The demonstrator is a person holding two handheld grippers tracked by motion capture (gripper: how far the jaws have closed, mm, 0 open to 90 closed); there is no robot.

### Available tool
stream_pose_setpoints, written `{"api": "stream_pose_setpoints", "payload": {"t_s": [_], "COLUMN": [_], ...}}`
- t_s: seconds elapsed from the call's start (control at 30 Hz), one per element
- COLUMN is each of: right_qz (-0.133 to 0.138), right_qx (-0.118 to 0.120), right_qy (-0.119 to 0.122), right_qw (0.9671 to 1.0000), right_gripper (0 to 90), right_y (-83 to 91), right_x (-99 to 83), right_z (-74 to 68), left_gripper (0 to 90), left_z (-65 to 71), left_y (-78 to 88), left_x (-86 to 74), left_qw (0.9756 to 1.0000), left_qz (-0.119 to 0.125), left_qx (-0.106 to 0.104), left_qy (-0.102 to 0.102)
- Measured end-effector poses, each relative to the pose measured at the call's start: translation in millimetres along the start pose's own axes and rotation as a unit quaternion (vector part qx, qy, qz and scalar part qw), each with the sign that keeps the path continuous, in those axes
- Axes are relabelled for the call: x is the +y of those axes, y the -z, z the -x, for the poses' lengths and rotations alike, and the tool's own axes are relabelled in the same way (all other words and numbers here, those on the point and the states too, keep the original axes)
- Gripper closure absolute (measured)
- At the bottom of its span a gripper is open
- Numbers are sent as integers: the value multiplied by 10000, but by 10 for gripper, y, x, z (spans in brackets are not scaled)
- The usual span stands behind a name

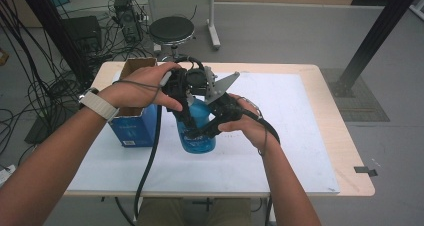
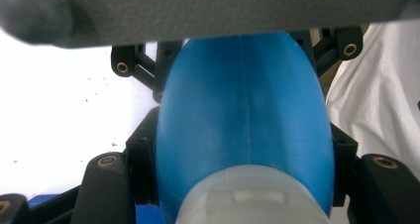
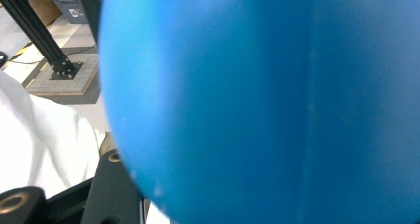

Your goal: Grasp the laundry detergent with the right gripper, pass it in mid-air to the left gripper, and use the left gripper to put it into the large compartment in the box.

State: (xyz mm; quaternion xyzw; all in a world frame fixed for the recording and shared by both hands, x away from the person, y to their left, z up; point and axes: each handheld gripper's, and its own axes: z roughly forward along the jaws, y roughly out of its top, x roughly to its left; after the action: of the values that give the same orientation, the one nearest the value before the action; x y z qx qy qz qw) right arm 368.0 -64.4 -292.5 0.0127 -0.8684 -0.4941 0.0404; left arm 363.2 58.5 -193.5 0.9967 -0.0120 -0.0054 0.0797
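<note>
One blue bottle [image 1: 200,131] stands upright near the middle of the desk [image 1: 320,136], just beside one open blue box [image 1: 132,121]. Two grippers meet on it: the left gripper [image 1: 187,117] has its jaws clamped around the bottle's upper part, and the right gripper [image 1: 207,131] is clamped on its body.

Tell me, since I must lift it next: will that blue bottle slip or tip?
The blue bottle looks smooth and rounded, so it may slip between jaws. It stands upright and fairly tall on the white sheet, so a sideways push could tip it, and then it would probably roll.
</note>
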Motion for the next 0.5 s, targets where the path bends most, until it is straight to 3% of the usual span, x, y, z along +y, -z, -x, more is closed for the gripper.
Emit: {"api": "stream_pose_setpoints", "payload": {"t_s": [0.43, 0.5], "right_qz": [46, -26], "right_qx": [-30, -151], "right_qy": [110, 7], "right_qw": [9999, 9999], "right_gripper": [419, 329], "right_y": [25, 49], "right_x": [1, -10], "right_z": [16, 12], "left_gripper": [378, 379], "left_z": [12, 15], "left_y": [30, 38], "left_x": [43, 44], "left_qw": [9999, 9999], "left_qz": [-75, -79], "left_qx": [115, 109], "left_qy": [10, 18]}}
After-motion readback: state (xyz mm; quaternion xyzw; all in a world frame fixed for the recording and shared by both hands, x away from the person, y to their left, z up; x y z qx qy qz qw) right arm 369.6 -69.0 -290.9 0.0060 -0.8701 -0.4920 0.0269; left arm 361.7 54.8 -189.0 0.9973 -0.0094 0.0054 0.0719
